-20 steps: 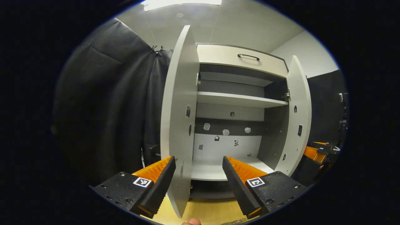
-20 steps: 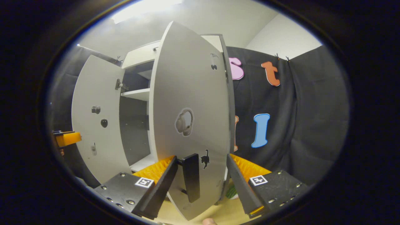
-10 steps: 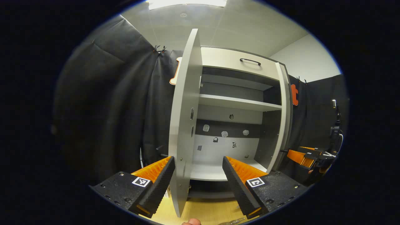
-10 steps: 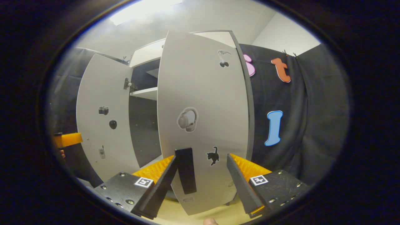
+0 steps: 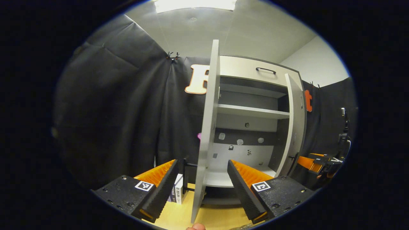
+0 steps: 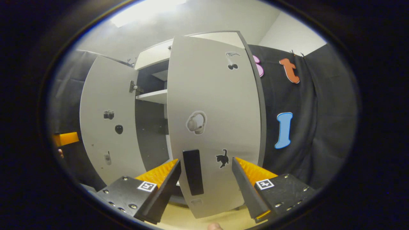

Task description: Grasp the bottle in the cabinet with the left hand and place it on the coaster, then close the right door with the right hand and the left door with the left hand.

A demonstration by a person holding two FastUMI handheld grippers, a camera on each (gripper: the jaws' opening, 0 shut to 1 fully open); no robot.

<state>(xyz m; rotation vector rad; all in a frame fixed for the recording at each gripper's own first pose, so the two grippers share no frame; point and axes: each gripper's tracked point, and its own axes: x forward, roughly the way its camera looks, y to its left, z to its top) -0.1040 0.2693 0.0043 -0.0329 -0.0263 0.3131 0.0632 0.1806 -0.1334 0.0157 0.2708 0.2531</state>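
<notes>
Black-draped booth, pale wood tabletop. Cabinet's right door: rigid, light panel, best pushed beside its black handle. Left door edge-on between the left gripper fingers. Right gripper: likewise open, nothing held.

Left door edge-on between open fingers; cabinet interior open beyond.

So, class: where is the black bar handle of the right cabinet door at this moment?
In the right gripper view, the black bar handle stands upright low on the grey right cabinet door, left of a black cat sticker, between the open right hand-held gripper's fingers.
</notes>
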